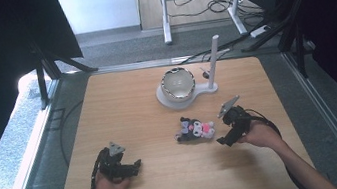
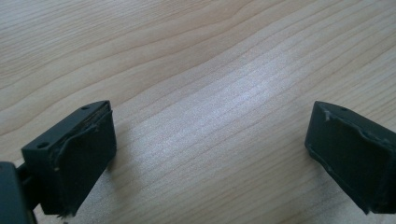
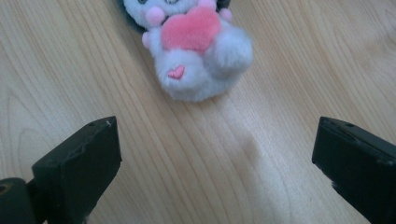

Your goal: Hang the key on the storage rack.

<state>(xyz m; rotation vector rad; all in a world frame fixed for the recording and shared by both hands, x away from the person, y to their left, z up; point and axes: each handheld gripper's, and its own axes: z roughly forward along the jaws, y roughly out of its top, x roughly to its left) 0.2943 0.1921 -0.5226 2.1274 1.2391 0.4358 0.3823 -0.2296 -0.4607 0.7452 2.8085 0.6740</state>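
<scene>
Your forearms enter low; both jaw pairs gape, nothing held. Beyond the right gripper point(image 1: 223, 141), a bowl point(image 1: 178, 84) sits on a white stand point(image 1: 196, 93); nothing blocks the way. Plush toy point(image 3: 198, 51): pale fuzzy body, pink heart, dark head. It lies just ahead of your right gripper, untouched, well apart from your left gripper point(image 1: 136, 166) over the bare table point(image 2: 210, 70).

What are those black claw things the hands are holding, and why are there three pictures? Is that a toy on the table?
A person holds a pinching tool in each hand: the left gripper and the right gripper. One picture looks down from above. The other two come from small cameras riding on each tool, looking past its black jaws. On the wooden table lie a plush toy with a pink heart and a bowl on a white stand. Both tools are open and hold nothing; the right one faces the toy.
</scene>
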